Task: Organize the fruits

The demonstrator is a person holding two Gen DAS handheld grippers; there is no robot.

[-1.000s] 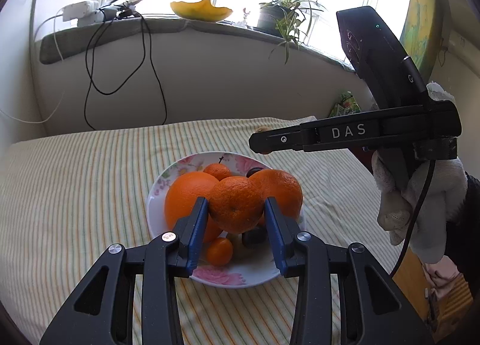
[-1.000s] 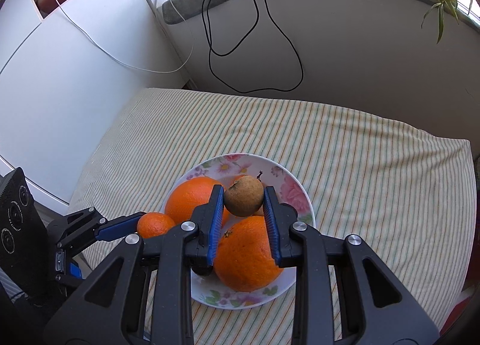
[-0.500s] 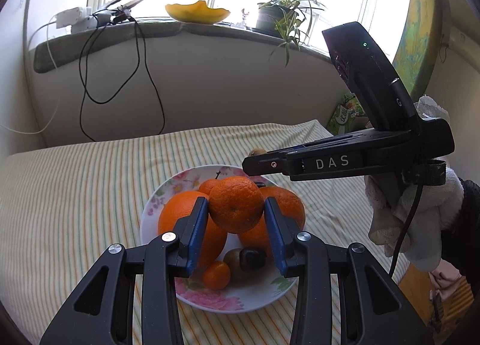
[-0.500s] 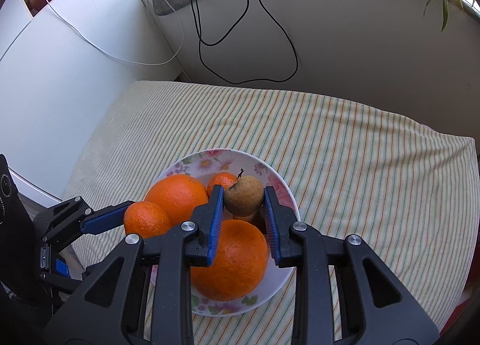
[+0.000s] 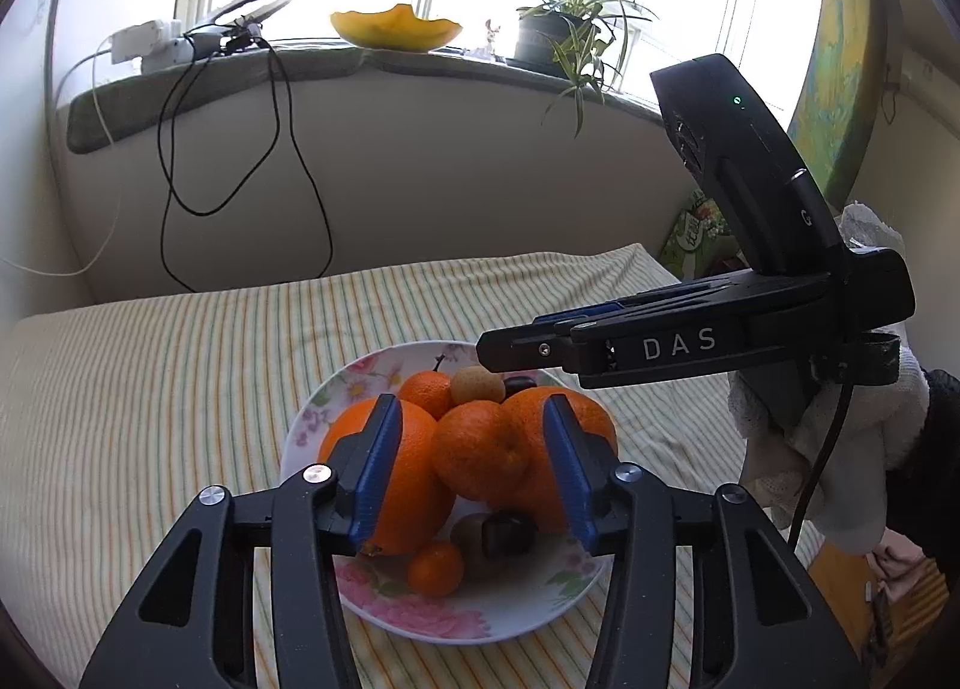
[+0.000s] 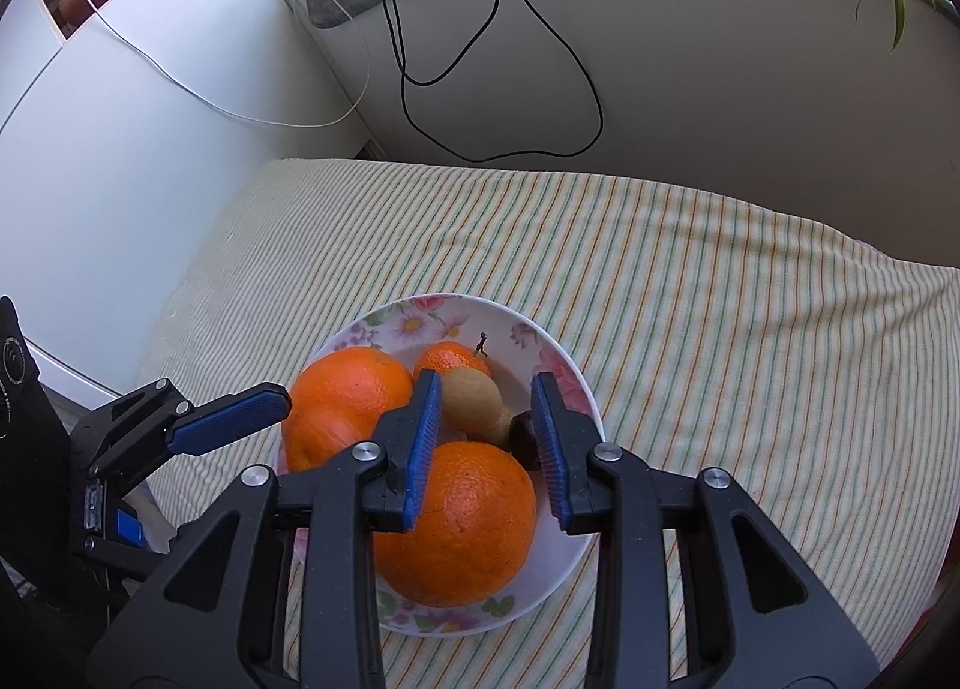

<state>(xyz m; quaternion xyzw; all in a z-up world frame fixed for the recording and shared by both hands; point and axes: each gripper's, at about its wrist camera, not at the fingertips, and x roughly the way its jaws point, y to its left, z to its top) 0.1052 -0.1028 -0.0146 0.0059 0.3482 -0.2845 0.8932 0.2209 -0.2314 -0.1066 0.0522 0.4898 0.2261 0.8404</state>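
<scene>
A floral plate (image 5: 480, 623) on the striped cloth holds two large oranges (image 5: 408, 467), mandarins, a tan round fruit and dark chestnuts. My left gripper (image 5: 471, 461) is open, its jaws wide on either side of a mandarin (image 5: 480, 449) that rests on the pile. My right gripper (image 6: 485, 419) is open over the plate (image 6: 570, 557); the tan fruit (image 6: 471, 398) lies on the pile beside its left pad, free. The right gripper also shows in the left wrist view (image 5: 516, 344), above the plate's far side.
A striped cloth (image 6: 720, 329) covers the table. A wall with dangling black cables (image 6: 498, 59) stands behind it. A windowsill holds a yellow bowl (image 5: 396, 26) and a potted plant (image 5: 558, 29). A white cabinet (image 6: 120, 149) stands at the left.
Both grippers have opened. The left let go of the mandarin, which now rests on the pile. The right let go of the tan fruit, which now lies in the plate.
</scene>
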